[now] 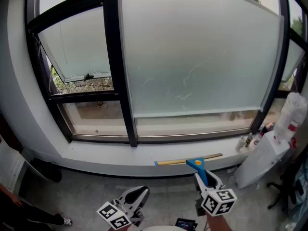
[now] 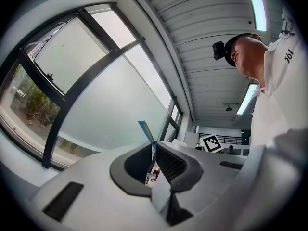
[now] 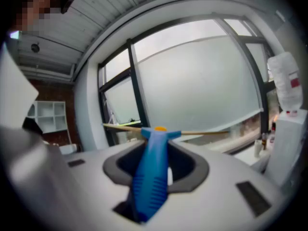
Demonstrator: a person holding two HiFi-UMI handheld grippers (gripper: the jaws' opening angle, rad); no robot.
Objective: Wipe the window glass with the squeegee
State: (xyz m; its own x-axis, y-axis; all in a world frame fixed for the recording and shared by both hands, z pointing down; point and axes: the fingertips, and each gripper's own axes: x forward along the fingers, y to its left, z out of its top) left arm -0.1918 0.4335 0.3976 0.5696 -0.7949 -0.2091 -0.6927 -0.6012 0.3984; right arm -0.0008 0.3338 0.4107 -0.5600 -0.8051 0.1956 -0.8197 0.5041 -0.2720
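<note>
A squeegee (image 1: pixel 190 161) with a blue handle and a long tan blade is held level just in front of the white sill (image 1: pixel 110 154), below the large frosted window glass (image 1: pixel 197 57). My right gripper (image 1: pixel 204 179) is shut on the blue handle. In the right gripper view the handle (image 3: pixel 153 177) rises between the jaws and the blade lies crosswise before the glass (image 3: pixel 202 85). My left gripper (image 1: pixel 136 196) hangs low at the left, shut and holding nothing. In the left gripper view (image 2: pixel 153 149) one end of the squeegee's blade (image 2: pixel 144 130) shows past the jaws.
A black mullion (image 1: pixel 117 66) divides the big pane from a tilted-open sash (image 1: pixel 77 47) at the left. At the right end of the sill stand small bottles (image 1: pixel 250 139), a white box (image 1: pixel 263 159) and a white wrapped bundle (image 1: pixel 292 113). A shoe (image 1: pixel 63 220) shows bottom left.
</note>
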